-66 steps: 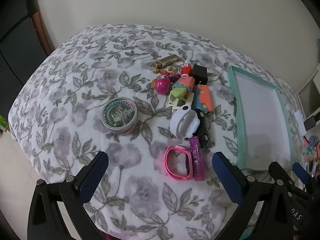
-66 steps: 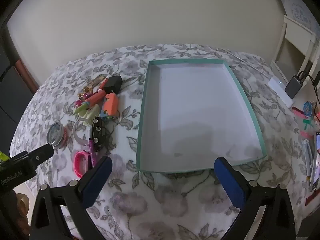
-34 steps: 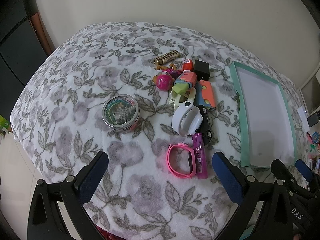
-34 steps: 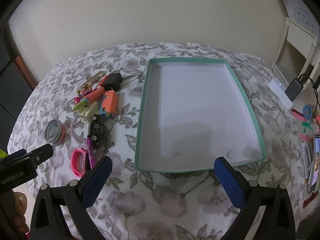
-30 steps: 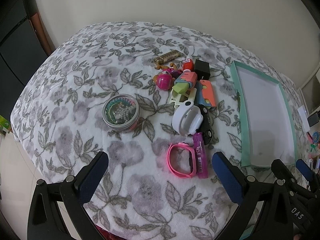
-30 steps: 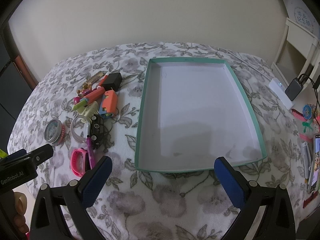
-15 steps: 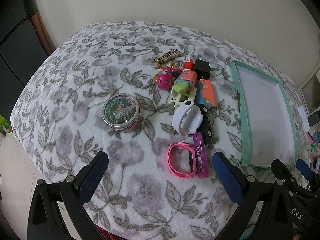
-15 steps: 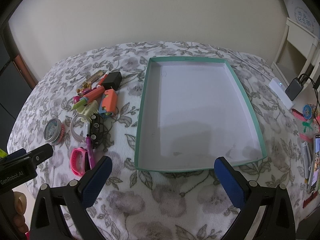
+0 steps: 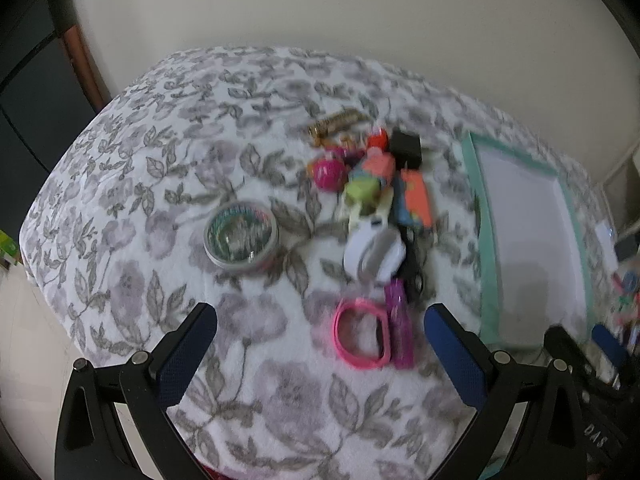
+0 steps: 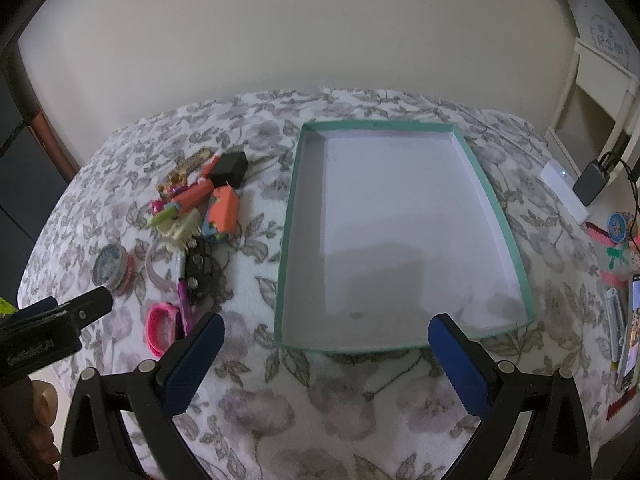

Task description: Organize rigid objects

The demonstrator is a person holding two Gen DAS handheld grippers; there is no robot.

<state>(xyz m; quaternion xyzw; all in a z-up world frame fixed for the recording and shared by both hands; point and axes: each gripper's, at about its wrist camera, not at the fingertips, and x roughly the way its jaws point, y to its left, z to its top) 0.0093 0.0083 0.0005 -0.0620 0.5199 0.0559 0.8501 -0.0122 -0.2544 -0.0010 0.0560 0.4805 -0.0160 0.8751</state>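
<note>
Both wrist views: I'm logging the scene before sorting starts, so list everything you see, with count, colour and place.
Tray: one, teal rim, white inside, nothing in it, right of the pile.
Round tin: one, silver, left of the pile.
Pink band: one, nearest the left gripper.
Purple tube: one, beside the band.
White round case: one, mid-pile.
Black block: one, far end of the pile.
Orange block: one, beside the tray.
Floral cloth: grey-white, under everything.
Left gripper: open.
Right gripper: open.

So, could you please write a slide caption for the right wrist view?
Open right gripper hovering before an empty teal tray on a floral cloth, small objects piled at its left.
</note>
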